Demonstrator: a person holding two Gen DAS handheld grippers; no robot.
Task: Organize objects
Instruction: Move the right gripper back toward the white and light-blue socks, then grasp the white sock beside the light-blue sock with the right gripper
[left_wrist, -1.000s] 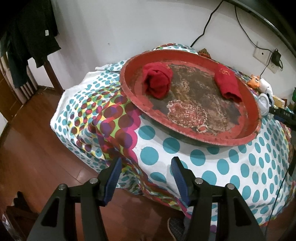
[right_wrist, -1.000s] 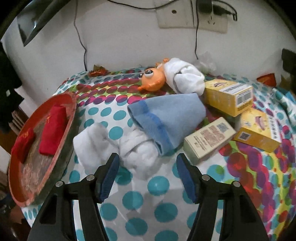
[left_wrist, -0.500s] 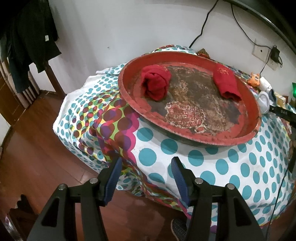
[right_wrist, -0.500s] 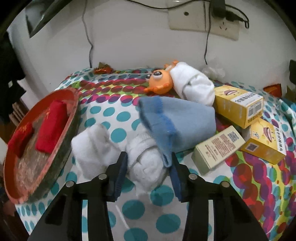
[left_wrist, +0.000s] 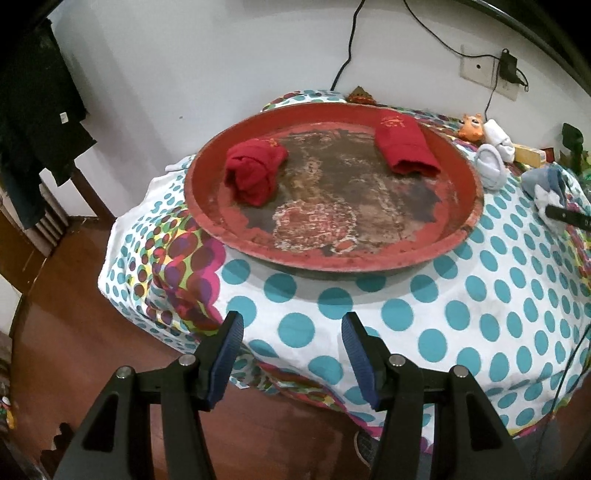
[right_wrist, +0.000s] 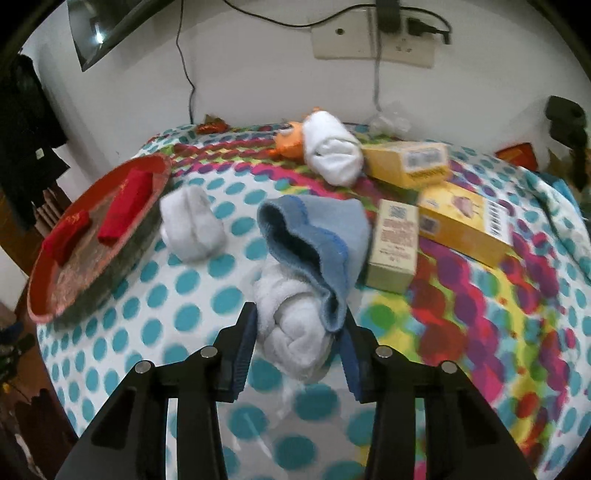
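My right gripper grips a rolled white cloth with a light blue cloth wrapped over it. Both pads press on the bundle while the jaws ease slightly apart. The bundle hangs just above the polka-dot tablecloth. In the left wrist view the same bundle shows at the far right. A round red tray holds a rolled red cloth and a folded red cloth. My left gripper is open and empty off the table's front edge.
A white rolled sock lies beside the tray rim. At the back are another white roll and an orange toy. Two yellow boxes and a beige box lie right. Wall socket with cables behind.
My right gripper closed on the white roll and blue cloth and pulled the bundle away from the other white sock. My left gripper shifted sideways along the table front, still open.
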